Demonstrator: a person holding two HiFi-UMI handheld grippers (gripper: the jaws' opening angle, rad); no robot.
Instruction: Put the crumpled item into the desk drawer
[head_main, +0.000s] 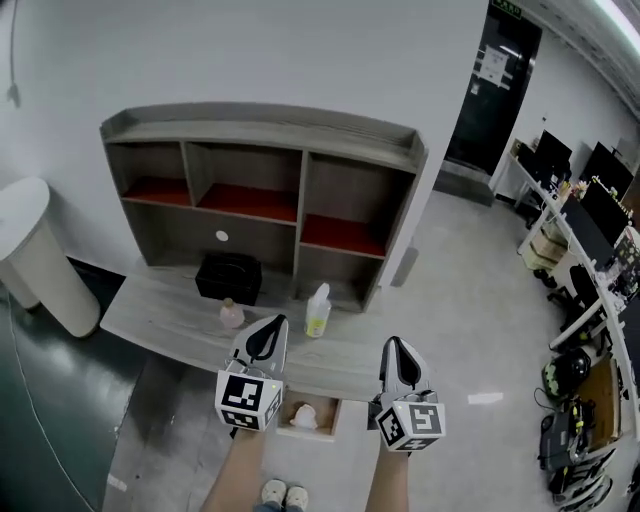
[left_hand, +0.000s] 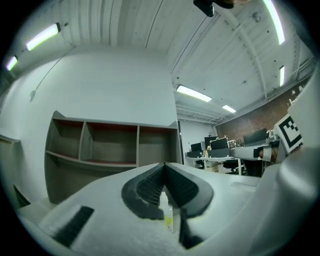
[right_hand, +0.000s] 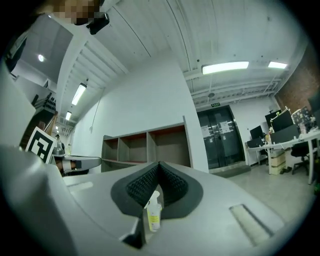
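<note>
White crumpled item (head_main: 303, 417) already lies in the open drawer (head_main: 332, 419) beneath the table's (head_main: 160, 312) near edge. Left gripper (head_main: 274, 325) and right gripper (head_main: 392, 347) are empty, fingers (left_hand: 147, 187) pressed together. Drawer not yet closed.

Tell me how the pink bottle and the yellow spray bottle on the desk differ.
The spray bottle is taller than the pink bottle. The spray bottle is yellowish-white with a trigger head; the pink bottle is pink and squat. Both stand upright on the desk, apart.
</note>
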